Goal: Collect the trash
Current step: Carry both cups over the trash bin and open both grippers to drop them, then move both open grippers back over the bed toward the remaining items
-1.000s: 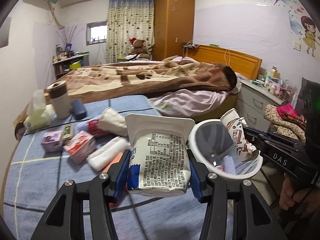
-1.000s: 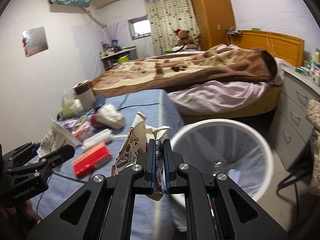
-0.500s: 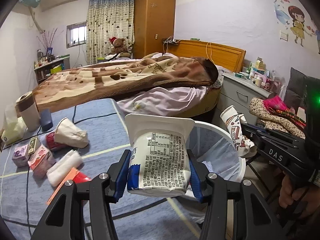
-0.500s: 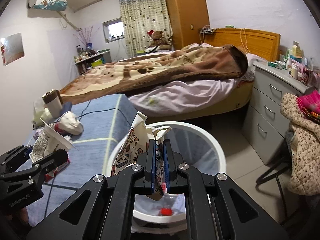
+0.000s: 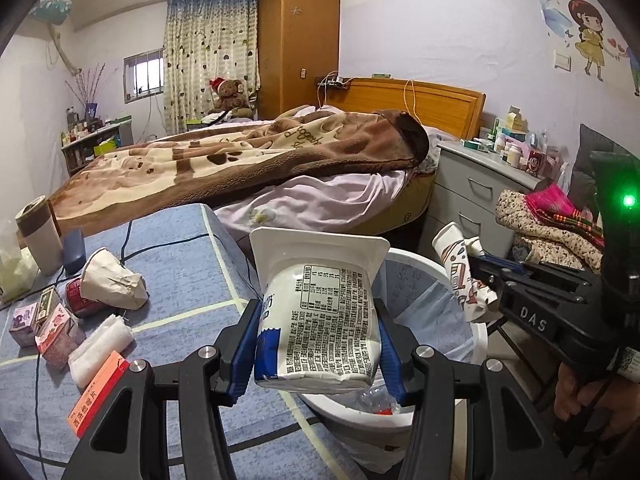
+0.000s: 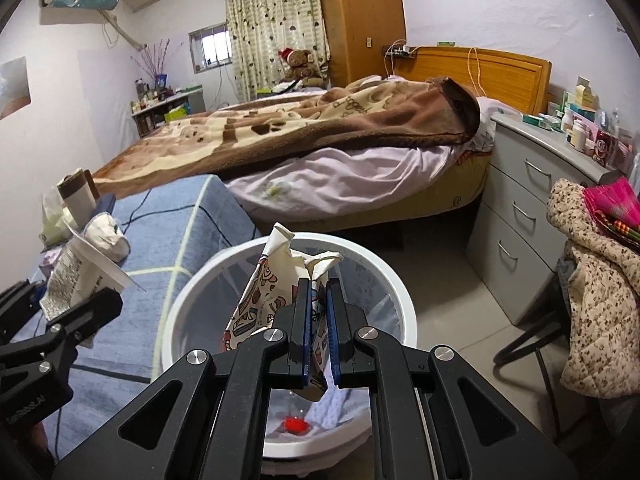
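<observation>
My left gripper [image 5: 318, 334] is shut on a white yogurt cup [image 5: 318, 320] with black print, held at the near rim of the white trash bin [image 5: 478, 336]. In the right wrist view that cup [image 6: 76, 276] shows at the left, over the blue cloth. A crushed patterned paper cup [image 6: 264, 300] is pinched in my right gripper [image 6: 318, 320], which hangs above the bin's opening [image 6: 406, 300]. The left wrist view shows this paper cup [image 5: 460, 276] at the right, over the bin. The bin has a clear liner and some trash at its bottom, one piece red.
On the blue checked table cloth [image 5: 188, 264] lie a crumpled paper cup [image 5: 112, 280], small cartons [image 5: 52, 328], a white roll [image 5: 100, 344] and an orange box [image 5: 96, 392]. A bed [image 6: 320, 148], grey drawers [image 6: 536, 200] and a chair with clothes [image 6: 596, 280] surround the bin.
Both grippers have moved right from over the table toward the bin. The paper cup now hangs over the bin's opening, and the yogurt cup is at its near rim.
</observation>
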